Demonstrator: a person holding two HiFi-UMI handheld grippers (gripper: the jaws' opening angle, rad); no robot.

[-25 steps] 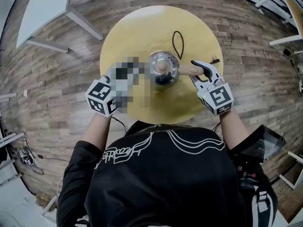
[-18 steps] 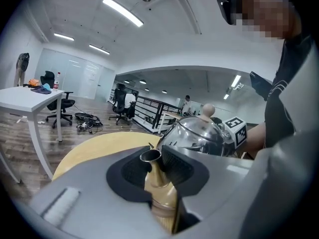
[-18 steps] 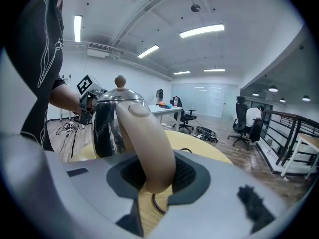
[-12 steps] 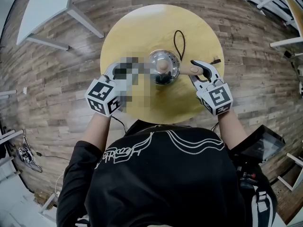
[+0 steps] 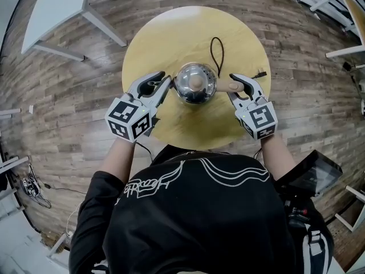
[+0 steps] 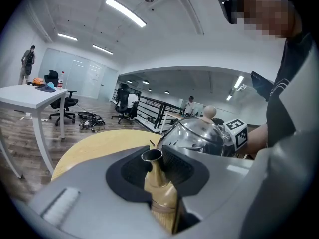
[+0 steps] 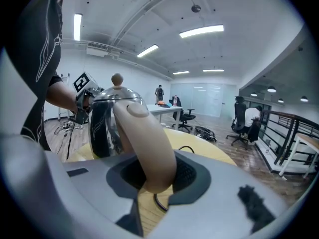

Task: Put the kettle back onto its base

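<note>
A shiny steel kettle with a round wooden lid knob stands at the middle of the round yellow table. My left gripper is shut on its brass spout, which sticks up between the jaws in the left gripper view. My right gripper is shut on the beige handle at the kettle's other side. In the right gripper view the handle fills the gap between the jaws and the kettle rises behind it. No base shows apart from the kettle; its underside is hidden.
A black cable lies looped on the table behind the kettle and runs towards the right edge. A white table stands on the wood floor at the far left. Office chairs and desks fill the room beyond.
</note>
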